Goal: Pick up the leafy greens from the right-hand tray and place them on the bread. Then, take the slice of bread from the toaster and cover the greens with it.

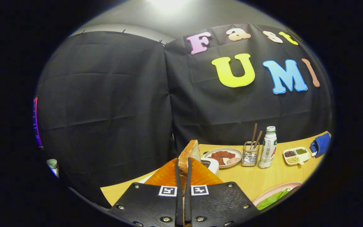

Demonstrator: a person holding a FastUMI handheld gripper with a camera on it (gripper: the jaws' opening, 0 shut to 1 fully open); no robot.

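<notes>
Claw: the claw [183, 171] is closed to a narrow slit, both fingers pressing a bread slice [190, 155] held upright above the worktop [254, 178].
Bread: its crusted edge rises just ahead of the fingertips, tilted slightly.
Beneath: an orange board [169, 176], with a white toaster [211, 164] just beyond it.
Greens: leafy greens [273, 199] lie in a pink-rimmed tray [271, 190] to the right of the claw.
Background: a plate of food [223, 156], a chopstick holder [250, 154], a bottle [268, 147], a divided dish [296, 155] and a blue cloth [320, 143].

Black cloth wall [112, 104] behind a light wooden table [257, 179], grey ceiling with a bright overhead light [169, 4].
</notes>
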